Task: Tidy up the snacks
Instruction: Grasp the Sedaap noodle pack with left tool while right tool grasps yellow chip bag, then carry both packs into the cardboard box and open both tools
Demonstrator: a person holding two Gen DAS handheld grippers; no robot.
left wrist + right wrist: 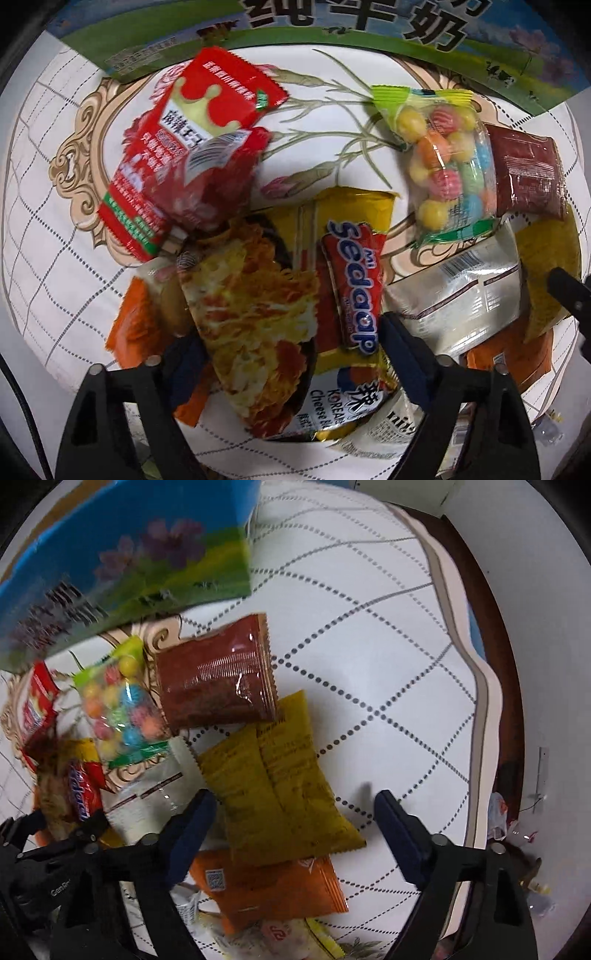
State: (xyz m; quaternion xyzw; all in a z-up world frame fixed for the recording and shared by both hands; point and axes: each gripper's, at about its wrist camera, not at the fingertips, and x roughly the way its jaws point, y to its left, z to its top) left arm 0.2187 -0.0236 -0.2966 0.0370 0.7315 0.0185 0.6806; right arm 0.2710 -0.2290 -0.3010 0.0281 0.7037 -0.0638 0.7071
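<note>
A pile of snack packs lies on a white patterned tablecloth. My left gripper (291,354) points down and is open, its pads on either side of a yellow Mi Sedaap noodle pack (258,302). Around that pack lie a red spicy-snack pack (192,155), a clear bag of coloured candy balls (450,162), a brown pack (528,173) and a silvery pack (458,291). My right gripper (295,812) is open above a mustard-yellow pack (277,775), with bare cloth between the pack and the right finger. An orange pack (273,886) lies partly under it.
A blue-and-green printed milk carton box (129,561) stands at the back of the pile. The tablecloth's scalloped border and the dark table edge (484,701) run down the right. An orange pack (133,325) sticks out beside the noodle pack.
</note>
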